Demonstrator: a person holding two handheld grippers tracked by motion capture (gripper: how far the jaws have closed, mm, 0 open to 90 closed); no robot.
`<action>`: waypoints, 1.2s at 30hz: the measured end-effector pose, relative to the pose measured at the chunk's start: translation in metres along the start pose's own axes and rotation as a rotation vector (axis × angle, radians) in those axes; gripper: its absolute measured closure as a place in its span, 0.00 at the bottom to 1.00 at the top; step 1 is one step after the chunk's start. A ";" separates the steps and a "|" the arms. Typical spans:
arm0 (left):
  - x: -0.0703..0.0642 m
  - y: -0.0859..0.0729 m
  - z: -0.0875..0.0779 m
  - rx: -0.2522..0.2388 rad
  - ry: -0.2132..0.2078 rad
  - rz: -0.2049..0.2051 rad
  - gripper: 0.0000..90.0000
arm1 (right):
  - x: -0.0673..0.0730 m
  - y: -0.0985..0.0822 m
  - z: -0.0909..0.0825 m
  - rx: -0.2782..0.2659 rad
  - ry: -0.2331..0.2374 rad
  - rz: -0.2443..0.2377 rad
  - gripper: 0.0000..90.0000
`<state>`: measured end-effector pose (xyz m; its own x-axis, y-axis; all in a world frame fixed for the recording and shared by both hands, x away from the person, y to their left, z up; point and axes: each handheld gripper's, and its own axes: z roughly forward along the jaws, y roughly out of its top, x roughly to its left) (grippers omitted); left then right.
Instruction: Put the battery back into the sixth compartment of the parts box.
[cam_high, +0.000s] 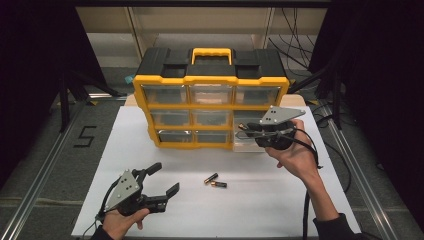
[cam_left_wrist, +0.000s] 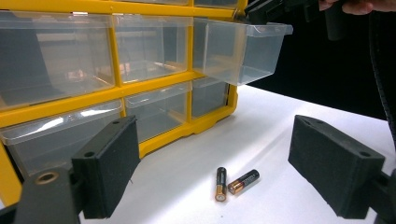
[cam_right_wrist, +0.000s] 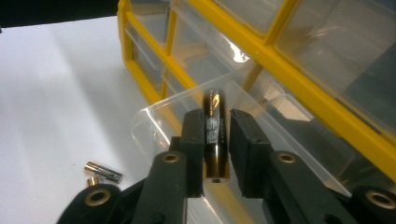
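I have one battery (cam_right_wrist: 215, 135) clamped between the jaws of the right gripper (cam_right_wrist: 215, 140), held upright over the pulled-out clear drawer (cam_right_wrist: 154, 116) in the middle row at the right end of the yellow organiser (cam_high: 210, 80). In the right gripper view there looks to be a thin gap on one side of the cell, so I judge the grip is loosening, though the battery has not dropped. So the step in hand, as I read it, is the drop-off: the cell is above the open drawer and wants releasing into it.

The next move calls for letting the jaws spread enough that the battery falls clear of the pads, keeping it over the drawer's inside and not its front lip, since it sits close to that rim.

The battery itself is a slim cylinder, dark with a copper-gold end and small white print on its side.

My left gripper (cam_high: 160, 182) rests low on the white table (cam_high: 280, 210) with its jaws spread wide and nothing between them. Two more batteries (cam_high: 215, 181) lie touching on the table just ahead of it, waiting their turn
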<state>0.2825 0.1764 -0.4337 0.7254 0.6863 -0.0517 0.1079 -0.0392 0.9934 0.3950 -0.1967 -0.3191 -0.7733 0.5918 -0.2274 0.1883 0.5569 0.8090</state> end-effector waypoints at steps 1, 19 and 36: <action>0.000 0.000 0.000 -0.001 -0.001 -0.002 0.17 | 0.000 0.001 0.000 0.002 0.001 0.024 0.76; 0.000 0.001 -0.001 -0.002 0.000 0.002 0.17 | 0.028 0.024 -0.032 -0.147 0.060 -0.001 0.41; 0.000 0.001 -0.001 -0.009 -0.002 0.006 0.17 | 0.073 0.000 0.013 0.060 0.212 -0.112 0.33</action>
<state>0.2821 0.1772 -0.4324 0.7272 0.6848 -0.0459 0.0976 -0.0370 0.9945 0.3463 -0.1454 -0.3428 -0.9001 0.3924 -0.1895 0.1252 0.6495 0.7500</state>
